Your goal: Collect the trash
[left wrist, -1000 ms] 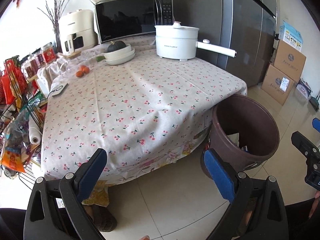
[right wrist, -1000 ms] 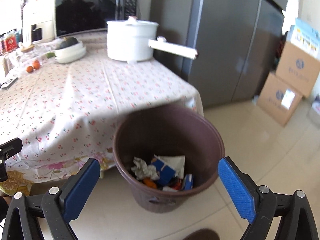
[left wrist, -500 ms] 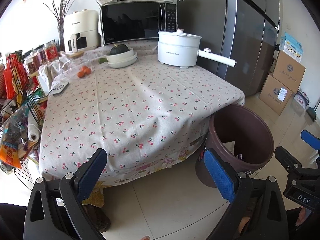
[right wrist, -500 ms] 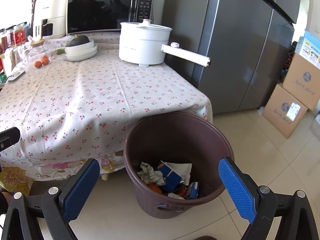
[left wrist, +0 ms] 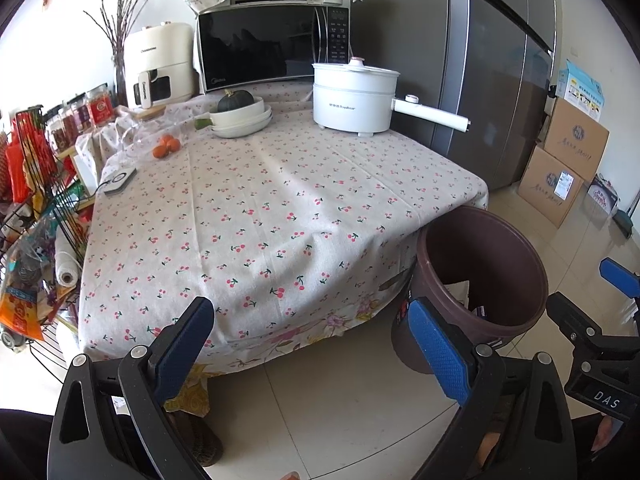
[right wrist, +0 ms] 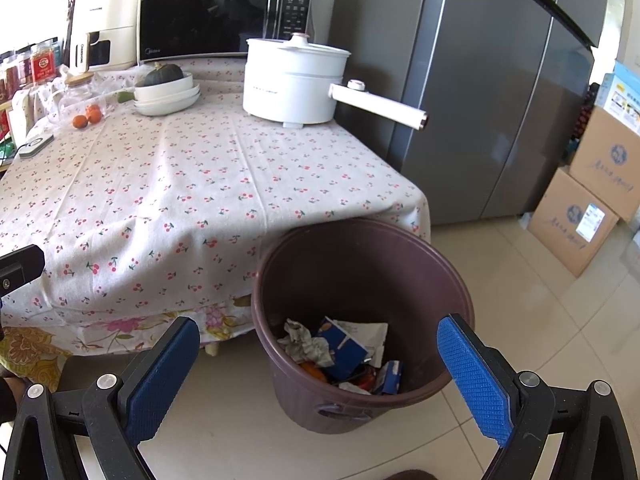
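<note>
A brown plastic bin (right wrist: 360,264) stands on the floor at the table's near right corner; the left wrist view has the bin (left wrist: 484,248) at right. Inside lie crumpled paper (right wrist: 304,344), a blue carton (right wrist: 340,344) and other scraps. My right gripper (right wrist: 318,364) hangs open in front of the bin with nothing between its blue pads. My left gripper (left wrist: 308,344) is open and empty, low before the table's front edge. The right gripper (left wrist: 600,328) also shows at the right edge of the left wrist view.
The table (left wrist: 280,208) wears a cherry-print cloth and carries a white pot with a long handle (left wrist: 356,100), stacked bowls with a squash (left wrist: 242,114), oranges (left wrist: 166,146), a microwave (left wrist: 272,48). A grey fridge (right wrist: 480,80), cardboard boxes (right wrist: 592,208), a wire rack (left wrist: 32,240).
Both grippers have pulled back and up from the table and bin, so more of the room shows. They stay open and empty.
</note>
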Demonstrator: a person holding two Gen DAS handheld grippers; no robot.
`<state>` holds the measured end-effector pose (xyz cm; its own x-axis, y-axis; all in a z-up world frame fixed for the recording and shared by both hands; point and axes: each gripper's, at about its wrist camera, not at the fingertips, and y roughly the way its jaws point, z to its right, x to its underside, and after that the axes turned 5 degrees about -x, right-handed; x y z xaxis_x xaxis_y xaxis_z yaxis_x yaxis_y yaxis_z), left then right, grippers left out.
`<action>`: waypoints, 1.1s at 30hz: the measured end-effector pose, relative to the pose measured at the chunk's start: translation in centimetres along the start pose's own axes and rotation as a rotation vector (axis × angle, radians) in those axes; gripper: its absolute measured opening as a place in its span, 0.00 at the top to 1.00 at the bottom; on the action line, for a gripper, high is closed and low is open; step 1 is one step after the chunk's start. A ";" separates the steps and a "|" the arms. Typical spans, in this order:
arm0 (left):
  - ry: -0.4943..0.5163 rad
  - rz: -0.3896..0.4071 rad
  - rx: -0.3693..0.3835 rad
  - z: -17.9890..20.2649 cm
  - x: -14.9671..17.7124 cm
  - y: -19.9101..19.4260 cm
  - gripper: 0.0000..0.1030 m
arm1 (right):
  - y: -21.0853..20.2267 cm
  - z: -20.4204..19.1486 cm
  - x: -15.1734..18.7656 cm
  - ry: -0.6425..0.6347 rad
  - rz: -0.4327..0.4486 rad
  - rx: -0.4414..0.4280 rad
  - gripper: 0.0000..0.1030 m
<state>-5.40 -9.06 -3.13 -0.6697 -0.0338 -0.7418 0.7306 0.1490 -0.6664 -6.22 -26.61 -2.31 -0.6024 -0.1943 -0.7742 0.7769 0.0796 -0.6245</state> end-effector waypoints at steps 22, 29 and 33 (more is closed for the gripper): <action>0.017 -0.003 -0.006 -0.1 0.3 0.2 0.04 | 0.0 0.5 -0.1 0.034 -0.005 -0.019 0.04; 0.032 -0.003 -0.001 0.0 0.4 0.2 0.04 | 0.0 0.5 -0.1 0.034 -0.004 -0.019 0.04; 0.039 -0.013 0.009 0.1 0.4 0.3 0.04 | 0.0 0.4 0.0 0.033 -0.003 -0.017 0.04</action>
<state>-5.40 -9.08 -3.61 -0.6835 0.0026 -0.7299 0.7230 0.1400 -0.6765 -6.10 -27.00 -2.26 -0.6107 -0.1620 -0.7751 0.7720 0.0959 -0.6283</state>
